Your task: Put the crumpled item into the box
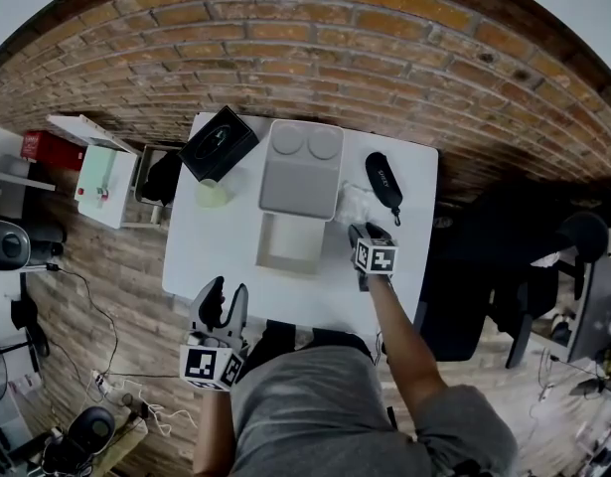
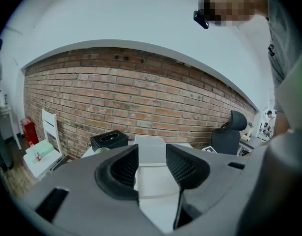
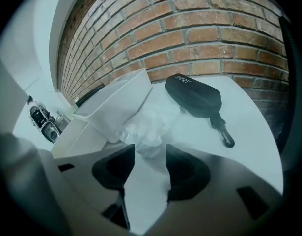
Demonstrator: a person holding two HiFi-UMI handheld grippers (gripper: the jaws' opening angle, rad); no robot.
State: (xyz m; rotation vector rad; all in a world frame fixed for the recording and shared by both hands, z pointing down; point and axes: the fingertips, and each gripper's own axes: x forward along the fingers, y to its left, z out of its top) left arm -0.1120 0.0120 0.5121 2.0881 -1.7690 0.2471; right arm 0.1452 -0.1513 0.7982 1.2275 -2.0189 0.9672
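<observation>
At the desk's (image 1: 191,256) near edge, the left tongs (image 1: 226,301) hang open. Toward its right edge the right tongs (image 3: 151,156) stand open, the crumpled item (image 3: 150,127) just beyond their tips beside the box (image 1: 285,262). Closing short risks pinching one fold and dropping it.

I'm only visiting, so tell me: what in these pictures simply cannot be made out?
Crumpled item: paper or plastic unclear; blurred in the right gripper view, tiny in the head view.
Whether the right gripper touches it: that view is blurred just there.
Pale green thing beside the black box: too small in the head view; the left gripper half hides it in its own view.
</observation>
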